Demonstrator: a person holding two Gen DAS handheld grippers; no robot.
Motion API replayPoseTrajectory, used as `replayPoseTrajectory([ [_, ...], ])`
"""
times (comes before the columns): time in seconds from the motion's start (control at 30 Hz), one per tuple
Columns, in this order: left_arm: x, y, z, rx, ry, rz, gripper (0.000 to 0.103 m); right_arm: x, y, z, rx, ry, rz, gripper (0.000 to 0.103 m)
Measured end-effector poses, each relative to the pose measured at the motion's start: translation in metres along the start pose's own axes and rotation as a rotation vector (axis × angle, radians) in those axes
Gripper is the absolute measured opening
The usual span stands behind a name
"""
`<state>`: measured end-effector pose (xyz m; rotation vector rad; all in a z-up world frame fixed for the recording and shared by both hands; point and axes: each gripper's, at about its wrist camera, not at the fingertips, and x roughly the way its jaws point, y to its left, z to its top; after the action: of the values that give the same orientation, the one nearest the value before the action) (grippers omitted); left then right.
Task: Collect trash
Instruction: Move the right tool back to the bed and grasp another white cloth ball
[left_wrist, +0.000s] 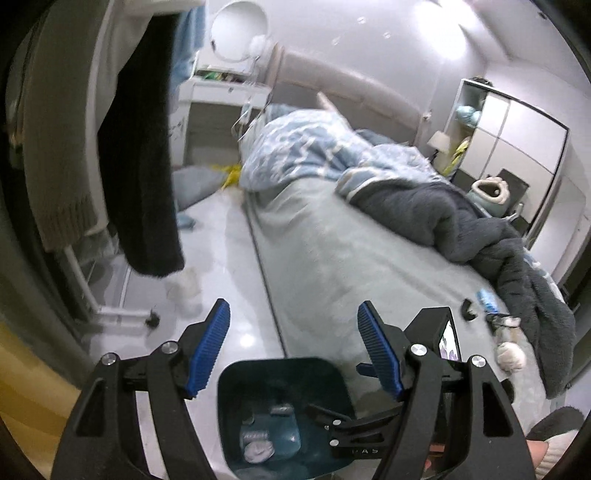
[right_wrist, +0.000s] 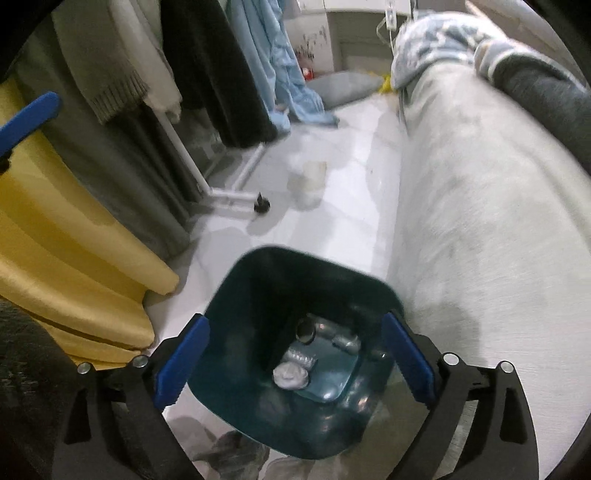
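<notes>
My right tongs (right_wrist: 295, 354) spread wide, empty, above bin (right_wrist: 236, 387); bin upright beside bed (right_wrist: 480, 221), mouth up, wad (right_wrist: 290, 376) inside. Left tongs (left_wrist: 291, 347) released, empty.

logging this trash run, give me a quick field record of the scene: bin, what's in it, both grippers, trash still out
bin: dark teal bin on the floor beside the bed
bin contents: crumpled white wad, small silvery pieces
left gripper: open, nothing between fingers
right gripper: open above the bin, empty
trash still out: white wad on bed, plastic cups on floor
</notes>
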<state>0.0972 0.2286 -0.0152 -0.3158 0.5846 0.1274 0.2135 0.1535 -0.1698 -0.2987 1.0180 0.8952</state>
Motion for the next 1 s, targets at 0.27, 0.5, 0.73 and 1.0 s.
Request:
replayPoseTrajectory([
  [0.27,-0.007,-0.038,0.0,0.065,-0.031,-0.055,0.074,-0.067,-0.026,-0.013,-0.031,-0.115,-0.064,0.1],
  [0.5,0.0,-0.077,0.0,0.111,-0.036,-0.119,0.079,-0.106,-0.081,-0.042,0.037,-0.164,-0.131,0.1],
  [0.73,0.004,-0.11,-0.005,0.137,-0.012,-0.154,0.083,-0.156,-0.118,-0.07,0.077,-0.2,-0.177,0.1],
  [1.0,0.009,-0.143,-0.014,0.17,0.008,-0.189,0.085,-0.202,-0.14,-0.103,0.108,-0.234,-0.186,0.099],
])
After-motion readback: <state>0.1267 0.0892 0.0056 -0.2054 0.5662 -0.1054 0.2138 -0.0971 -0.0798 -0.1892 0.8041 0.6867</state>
